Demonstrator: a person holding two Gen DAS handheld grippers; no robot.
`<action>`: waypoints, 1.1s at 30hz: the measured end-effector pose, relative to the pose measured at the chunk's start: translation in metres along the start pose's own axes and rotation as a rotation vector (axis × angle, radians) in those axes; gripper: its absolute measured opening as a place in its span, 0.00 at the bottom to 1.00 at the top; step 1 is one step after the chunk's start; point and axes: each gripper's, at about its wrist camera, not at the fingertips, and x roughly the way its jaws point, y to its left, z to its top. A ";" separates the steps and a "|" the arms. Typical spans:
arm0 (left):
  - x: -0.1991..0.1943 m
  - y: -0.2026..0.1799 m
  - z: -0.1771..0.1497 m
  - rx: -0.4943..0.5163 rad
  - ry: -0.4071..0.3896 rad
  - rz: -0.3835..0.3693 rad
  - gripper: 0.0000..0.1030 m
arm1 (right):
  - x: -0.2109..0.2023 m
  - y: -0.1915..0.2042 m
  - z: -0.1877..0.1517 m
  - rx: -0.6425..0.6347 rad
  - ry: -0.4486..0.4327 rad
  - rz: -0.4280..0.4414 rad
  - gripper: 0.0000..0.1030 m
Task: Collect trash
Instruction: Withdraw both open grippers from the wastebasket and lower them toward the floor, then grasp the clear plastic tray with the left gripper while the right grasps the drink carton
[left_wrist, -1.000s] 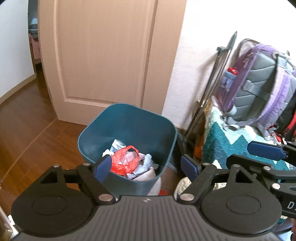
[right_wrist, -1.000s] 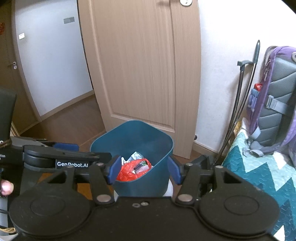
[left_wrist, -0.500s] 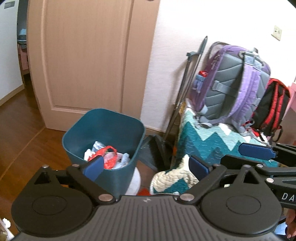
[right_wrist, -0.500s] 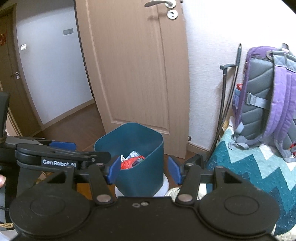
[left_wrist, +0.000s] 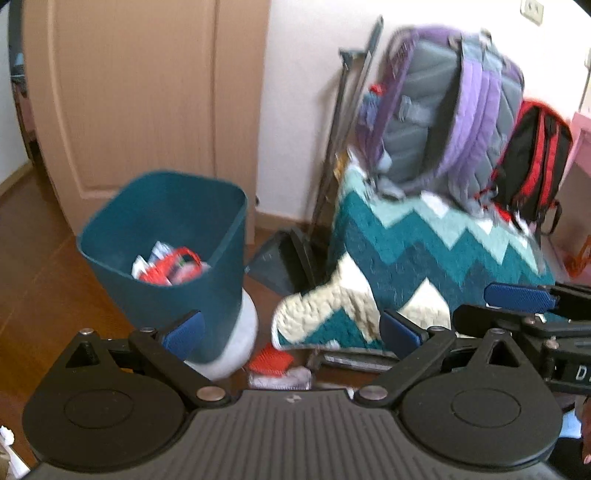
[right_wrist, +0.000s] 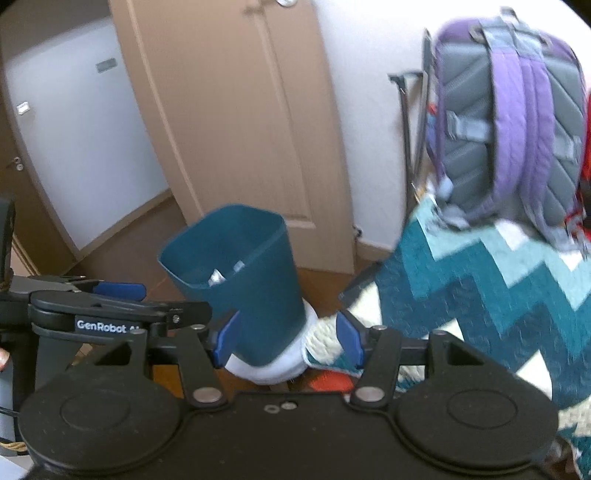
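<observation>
Ahead of the left hand-held gripper (left_wrist: 291, 330), whose jaws have just been opening wide with nothing between them, red trash (left_wrist: 271, 362) lies on the floor; the right hand-held gripper (right_wrist: 288, 341) is moderately open, empty, the teal bin (right_wrist: 236, 269) beyond.

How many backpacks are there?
2: a purple-and-grey backpack leaning on the wall atop the zigzag quilt, and a red-and-black backpack right of it. Others may be hidden.

Two wrist views, side by side, angled down.
Each looks along its hand-held gripper; both share the bin (left_wrist: 166, 236) and quilt (right_wrist: 480, 295).
</observation>
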 end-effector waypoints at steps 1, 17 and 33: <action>0.009 -0.005 -0.006 0.014 0.016 0.003 0.99 | 0.004 -0.006 -0.006 0.009 0.012 -0.004 0.55; 0.178 -0.015 -0.077 -0.031 0.338 0.066 0.99 | 0.122 -0.085 -0.113 0.005 0.311 -0.040 0.55; 0.351 0.039 -0.149 -0.516 0.658 0.180 0.98 | 0.253 -0.106 -0.199 -0.364 0.555 0.028 0.54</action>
